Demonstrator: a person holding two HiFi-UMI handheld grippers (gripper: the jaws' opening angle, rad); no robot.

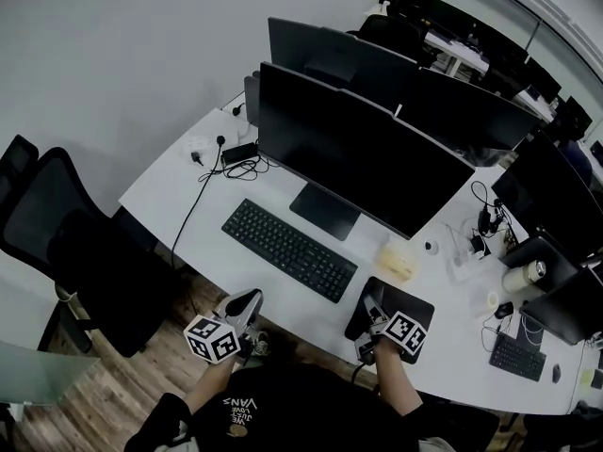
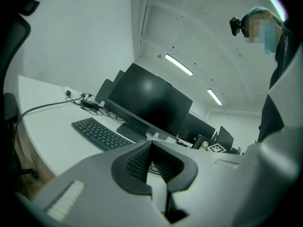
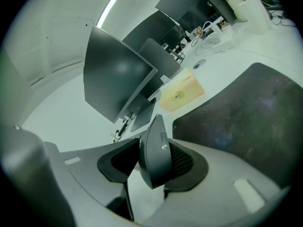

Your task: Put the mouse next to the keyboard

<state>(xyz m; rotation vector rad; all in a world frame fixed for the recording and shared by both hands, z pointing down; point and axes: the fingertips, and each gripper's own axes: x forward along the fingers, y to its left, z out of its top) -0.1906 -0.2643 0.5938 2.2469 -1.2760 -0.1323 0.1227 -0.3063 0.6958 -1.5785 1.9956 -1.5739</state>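
Two keyboards (image 1: pixel 289 249) (image 1: pixel 515 356) — one mousepad (image 1: pixel 419 306) (dark).

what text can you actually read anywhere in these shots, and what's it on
"VANS": printed on the person's black shirt, upside down in the head view; the smaller lines next to it are too small to read.
Label on the yellow pack: too blurred to read.
Key legends on the keyboard: too small to read.
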